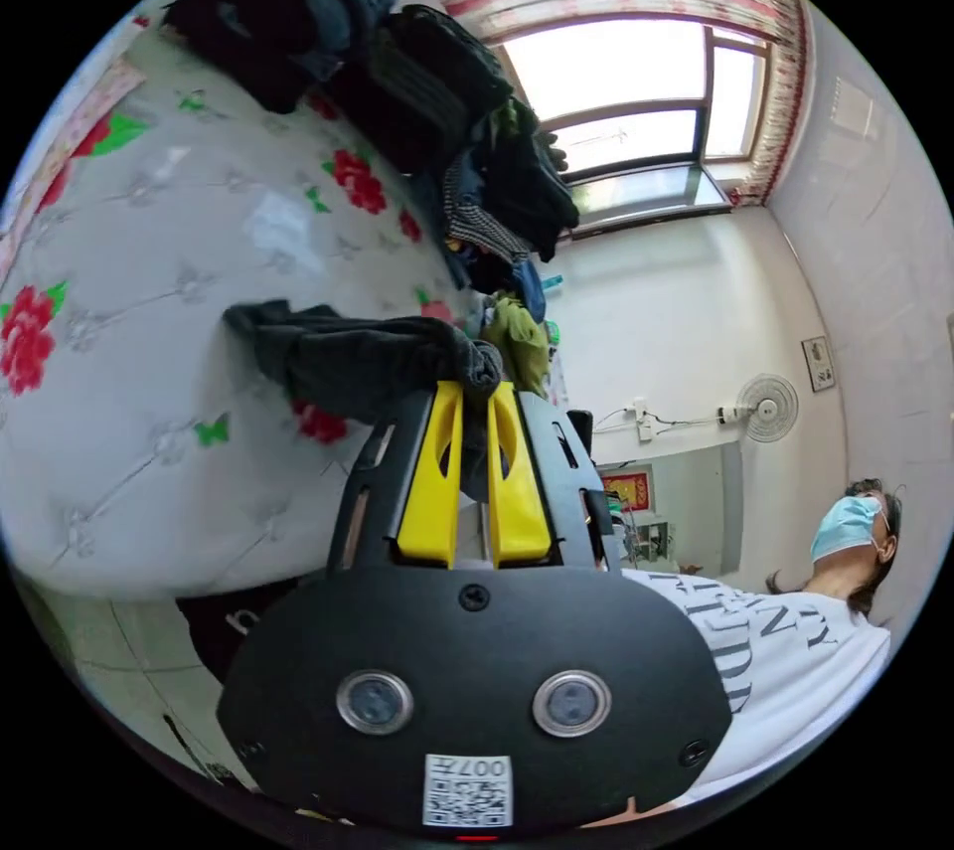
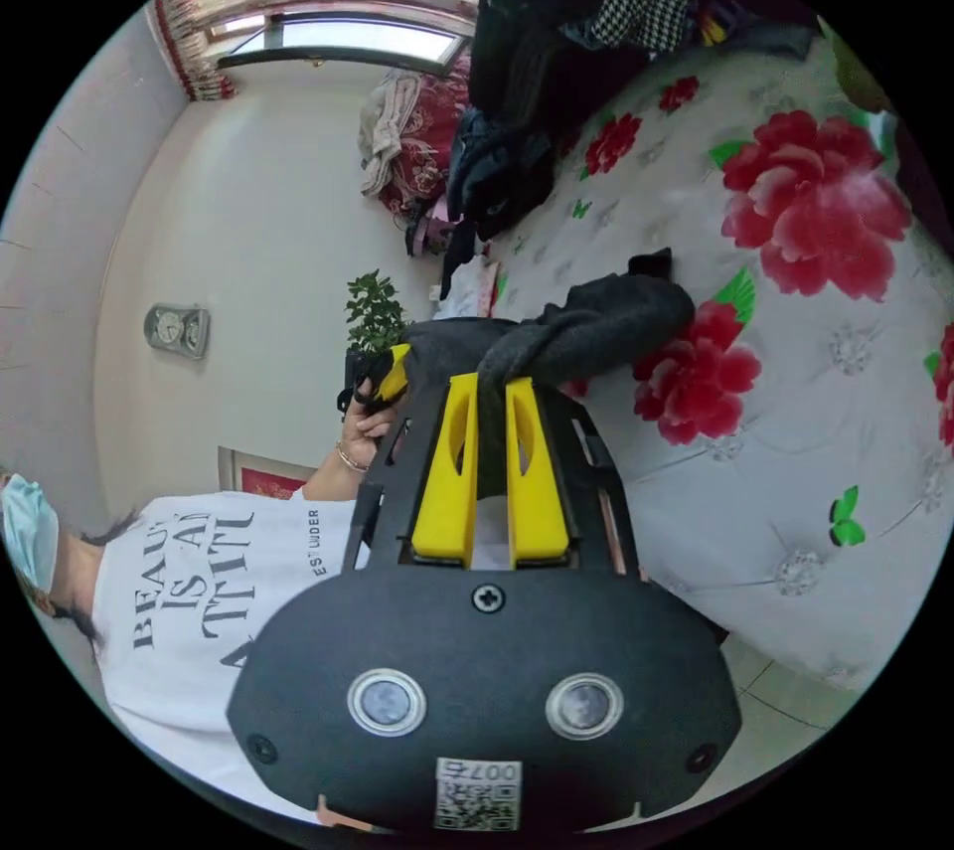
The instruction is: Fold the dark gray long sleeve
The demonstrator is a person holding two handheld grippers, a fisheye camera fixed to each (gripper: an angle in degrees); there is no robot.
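In the left gripper view I see my left gripper (image 1: 475,385) with its yellow jaws drawn close together, pinching a bunched edge of the dark gray long sleeve (image 1: 358,355); the cloth passes between the jaw tips and trails away over the bed cover (image 1: 169,234), white and quilted with red flowers and small green butterflies; the free end of the garment lies crumpled on that cover; beyond it a pile of dark clothes (image 1: 397,75) is heaped along the bed toward the window (image 1: 636,94); a small wall fan (image 1: 770,408) hangs on the white wall, and a person in a white printed shirt (image 1: 785,651) stands at the edge of the view

In the right gripper view my right gripper (image 2: 492,383) has its jaws nearly closed too, clamped on another fold of the same garment; the cloth rises from between the tips and stretches across the flowered cover as a thick roll, with a small dark corner sticking up at its far end; the other gripper's yellow tip (image 2: 395,373) shows beside the person's hand (image 2: 368,423), touching the same stretch of cloth; a potted plant (image 2: 376,313) and a wall clock (image 2: 176,330) sit against the wall behind; more dark clothes are stacked at the top of the bed
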